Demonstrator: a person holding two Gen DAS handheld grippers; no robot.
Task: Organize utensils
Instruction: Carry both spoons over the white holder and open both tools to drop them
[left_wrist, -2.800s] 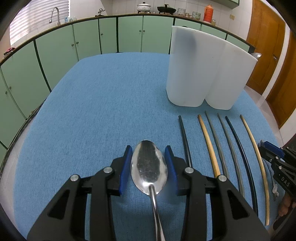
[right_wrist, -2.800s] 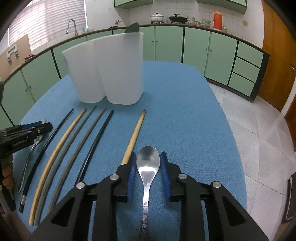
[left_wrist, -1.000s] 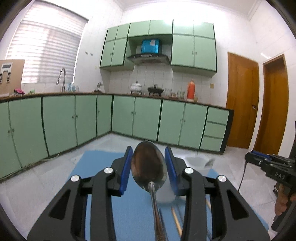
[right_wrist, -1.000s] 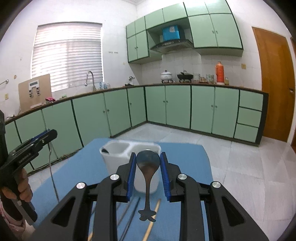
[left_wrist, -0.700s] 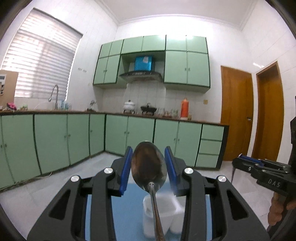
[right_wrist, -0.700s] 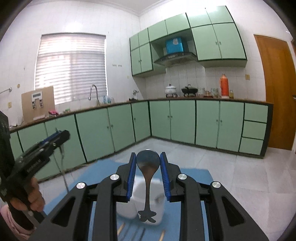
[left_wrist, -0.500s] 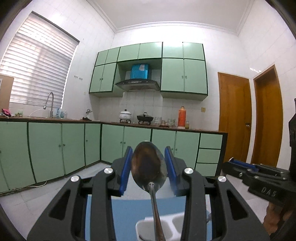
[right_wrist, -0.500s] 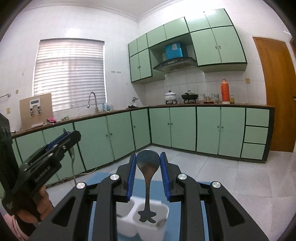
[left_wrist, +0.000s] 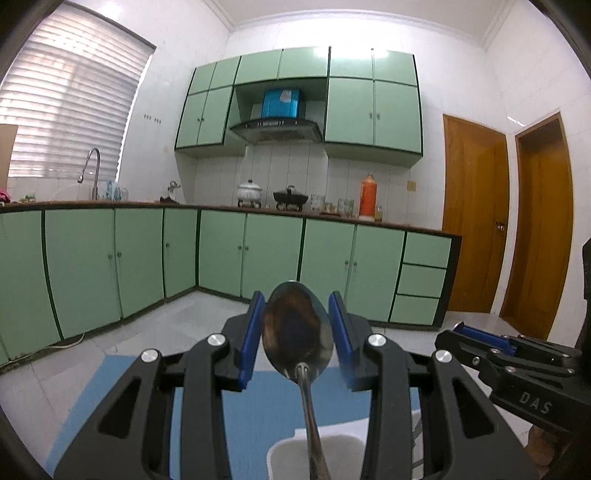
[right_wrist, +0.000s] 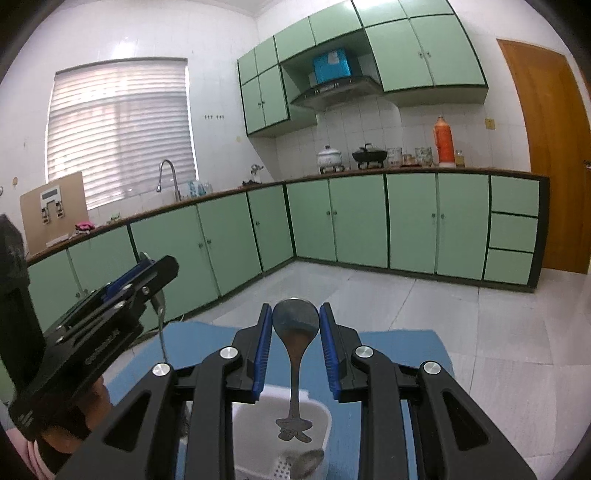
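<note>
Left gripper (left_wrist: 297, 341) was pinching a large spoon (left_wrist: 297, 336) by the bowl, blue pads pressed on both edges, bowl up between the fingertips and the handle running back down toward my camera. Below it, right under the handle, sat the white utensil holder (left_wrist: 325, 448) on the blue table mat (left_wrist: 243, 406); only its rim showed in the left wrist view. Right gripper (right_wrist: 295, 341) was clamped on a smaller spoon (right_wrist: 295, 325) the same way, bowl squeezed between the pads, handle hanging down with its decorated end over the holder's open compartment. Inside that compartment, low under the right tool, I could see another spoon's bowl (right_wrist: 308, 459) already resting. From the right wrist view the left gripper sat off to the tool's left, held in a hand (right_wrist: 90, 402), its spoon handle dangling below the fingers. From the left wrist view the right gripper was off to the right, about level. Beyond both tools: green cabinets (left_wrist: 258, 254) and a wooden door (left_wrist: 472, 218).
</note>
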